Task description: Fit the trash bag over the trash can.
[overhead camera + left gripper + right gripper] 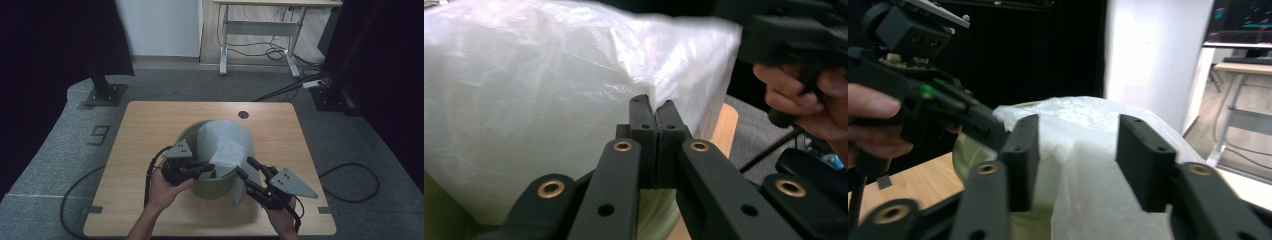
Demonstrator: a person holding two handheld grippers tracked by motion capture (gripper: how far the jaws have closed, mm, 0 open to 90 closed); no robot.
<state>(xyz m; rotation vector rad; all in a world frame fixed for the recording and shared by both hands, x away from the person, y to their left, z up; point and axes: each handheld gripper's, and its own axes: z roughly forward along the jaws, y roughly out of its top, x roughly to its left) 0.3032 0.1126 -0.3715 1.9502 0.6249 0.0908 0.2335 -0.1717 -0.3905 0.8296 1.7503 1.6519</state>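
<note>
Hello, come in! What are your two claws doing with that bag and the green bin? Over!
Left gripper shut on bag edge. Right gripper open, bag between jaws, not pinched. Bag half in bin, draped over near rim. Nothing in the way.

Translucent white plastic bag point(227, 140); olive-green bin point(215, 185); light wood table point(145, 130).

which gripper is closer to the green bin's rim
Left. The left gripper sits at the near rim of the green bin, fingers pinched on the plastic bag. The right gripper is open beside the bin, around the bag's hanging edge.
</note>
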